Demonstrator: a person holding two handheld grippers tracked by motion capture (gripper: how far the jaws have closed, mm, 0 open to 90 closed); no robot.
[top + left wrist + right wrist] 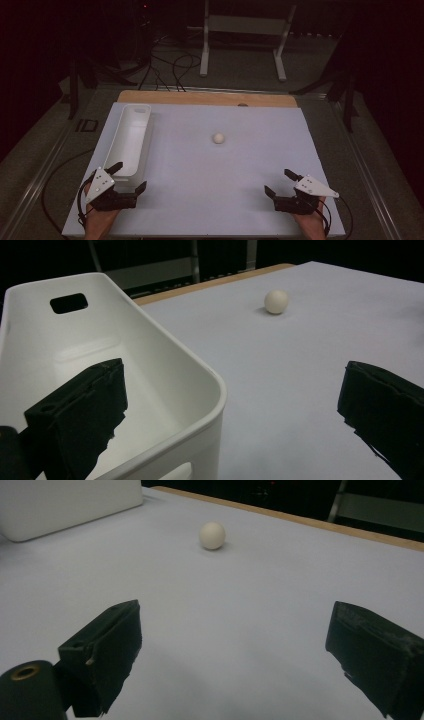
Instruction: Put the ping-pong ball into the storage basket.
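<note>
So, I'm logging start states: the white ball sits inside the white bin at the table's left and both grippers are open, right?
Not quite. The high view shows the white ball on the bare table, apart from the white bin. The left gripper and right gripper are open.

A small cream ball lies mid-table; the long white plastic bin sits well left of it.

table: white | far edge: wood strip | beyond: pale frame, possibly a stand
</note>
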